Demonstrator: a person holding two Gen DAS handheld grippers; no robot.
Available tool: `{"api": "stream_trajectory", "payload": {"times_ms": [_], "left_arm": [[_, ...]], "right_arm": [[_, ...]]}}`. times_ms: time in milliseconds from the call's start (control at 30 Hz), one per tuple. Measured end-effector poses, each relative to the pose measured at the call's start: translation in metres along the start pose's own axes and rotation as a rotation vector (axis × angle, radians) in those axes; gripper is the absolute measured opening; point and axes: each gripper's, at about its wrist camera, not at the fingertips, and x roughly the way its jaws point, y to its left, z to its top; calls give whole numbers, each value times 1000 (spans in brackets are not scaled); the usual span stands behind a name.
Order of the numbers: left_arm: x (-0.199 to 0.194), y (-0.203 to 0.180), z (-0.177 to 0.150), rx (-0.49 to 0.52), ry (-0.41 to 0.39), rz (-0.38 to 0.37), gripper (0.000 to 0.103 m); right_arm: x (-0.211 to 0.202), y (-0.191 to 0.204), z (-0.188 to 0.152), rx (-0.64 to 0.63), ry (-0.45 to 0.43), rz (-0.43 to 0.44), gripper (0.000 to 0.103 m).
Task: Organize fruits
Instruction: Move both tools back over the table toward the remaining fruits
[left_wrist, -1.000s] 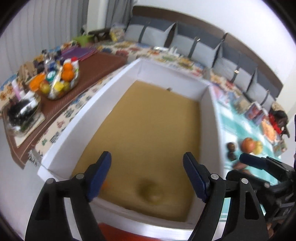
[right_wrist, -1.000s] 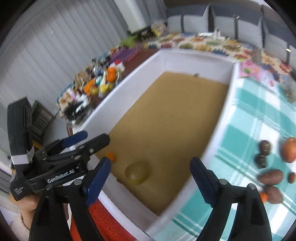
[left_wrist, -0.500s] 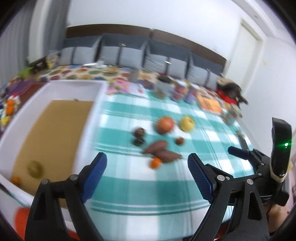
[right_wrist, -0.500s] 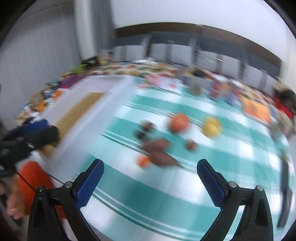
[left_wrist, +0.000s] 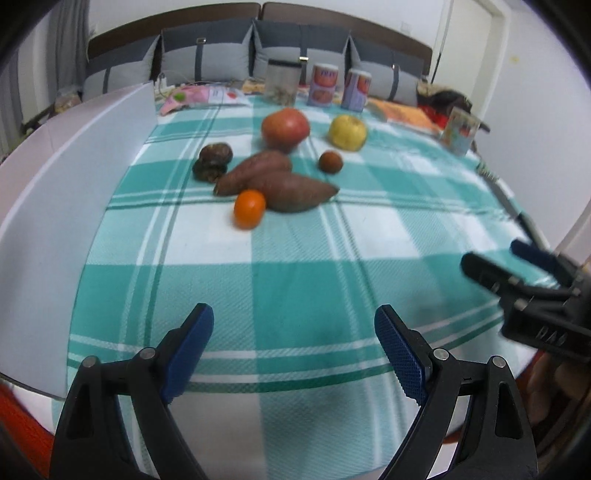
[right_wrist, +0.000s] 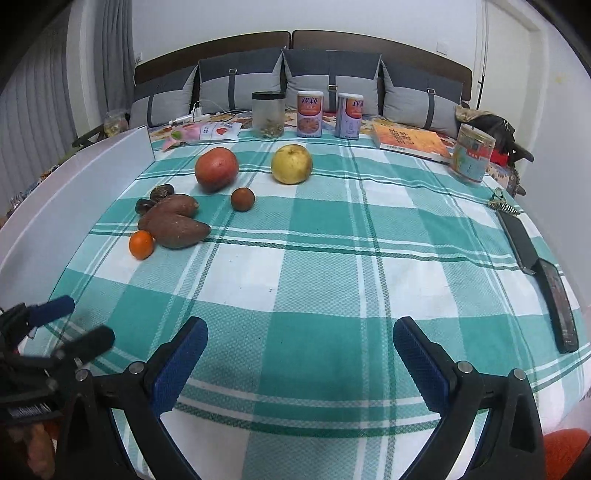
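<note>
Both grippers hang over the near edge of a teal-and-white checked cloth (right_wrist: 325, 273), pointing forward and down toward the fruit at the far side.

The left gripper (left_wrist: 293, 349) fills the bottom of its own view, its blue pads (left_wrist: 190, 349) standing wide apart with only cloth between them. In the right wrist view the same gripper (right_wrist: 70, 321) pokes in at the lower left edge, blurred.

The right gripper (right_wrist: 300, 356) sits at the bottom of its view, jaws likewise spread wide and empty. Seen from the left wrist it (left_wrist: 517, 266) enters at the right edge, a little of the person's hand (left_wrist: 543, 384) showing beneath it.

The fruit lies in the upper left of the right wrist view: a small orange (right_wrist: 141, 244) touching two sweet potatoes (right_wrist: 173, 221), two dark round fruits (right_wrist: 153, 199) behind them, a small brown fruit (right_wrist: 242, 199), a red apple (right_wrist: 216, 169) and a yellow pear (right_wrist: 291, 164). All of it rests on the cloth, well apart from both grippers. A white box wall (right_wrist: 74, 192) runs along the left edge.

Behind the fruit stand a clear jar with a black lid (right_wrist: 268, 114) and two cans (right_wrist: 310, 114) with pictured labels; their lettering is too small to read. An orange book (right_wrist: 410, 142) and another labelled can (right_wrist: 472, 153) sit at the upper right, print likewise illegible. White lettering on the left gripper's body at the lower left of the right wrist view is blurred beyond reading.
</note>
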Motion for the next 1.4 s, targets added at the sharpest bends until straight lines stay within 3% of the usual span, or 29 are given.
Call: {"api": "stream_trajectory", "payload": {"times_ms": [667,1400], "left_arm": [[26,19,-11,-11,63,75,90],[30,15,-19,50,23,118,99]], "right_arm": [[14,17,-14,-85,14,-13,100],[47,12,-30,-44,108,30,100]]}}
